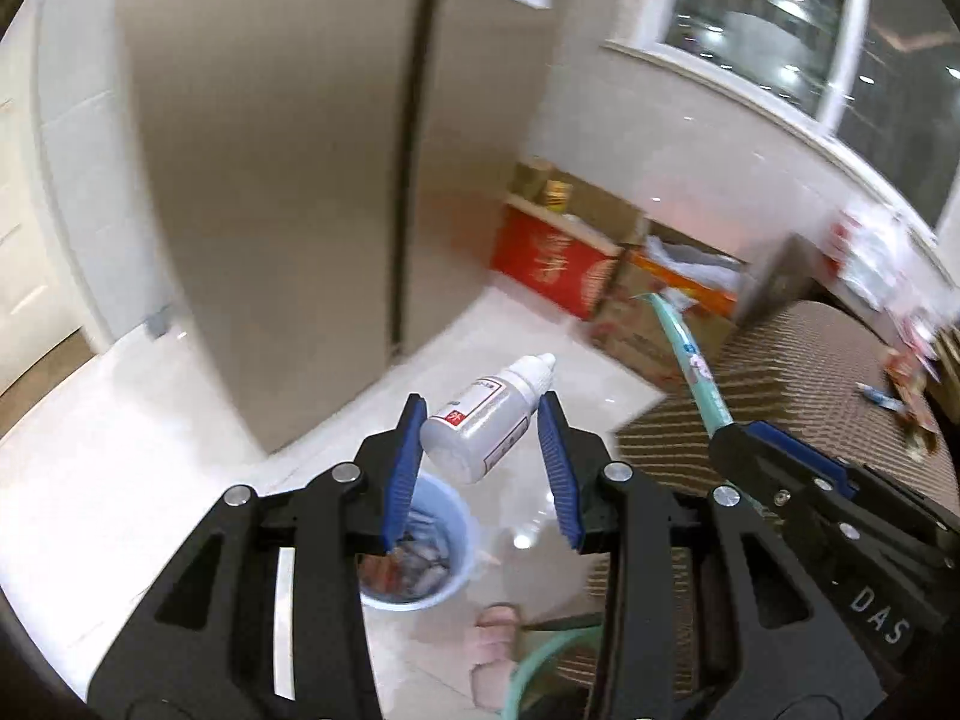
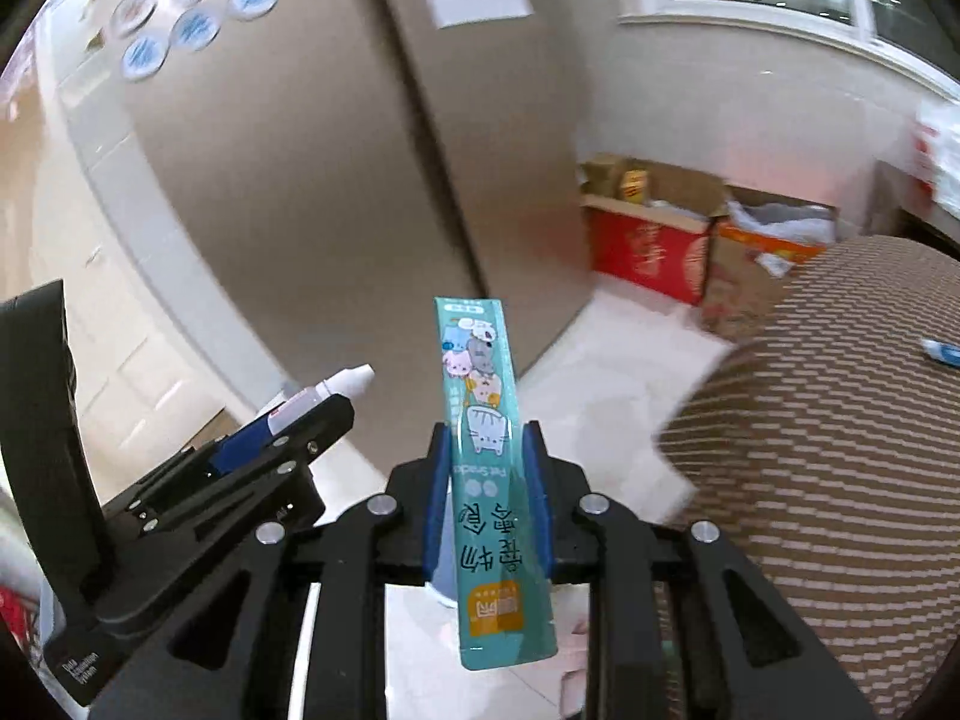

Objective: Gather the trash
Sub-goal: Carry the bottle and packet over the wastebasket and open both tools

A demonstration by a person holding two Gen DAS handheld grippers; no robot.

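Left hand-held gripper (image 1: pixel 483 462) spread wide above the bin (image 1: pixel 414 546) on the floor, bottle (image 1: pixel 480 420) loose between the pads, touching at most the left one. Could bounce off the rim if not centred over the bin. Tilted downward, fingers pointing forward.

Right hand-held gripper (image 2: pixel 487 480) clamped on the teal sachet (image 2: pixel 486 468), raised beside the tabletop (image 2: pixel 840 420). Thin sachet may slip or flutter wide on release. Held roughly level, sachet upright.
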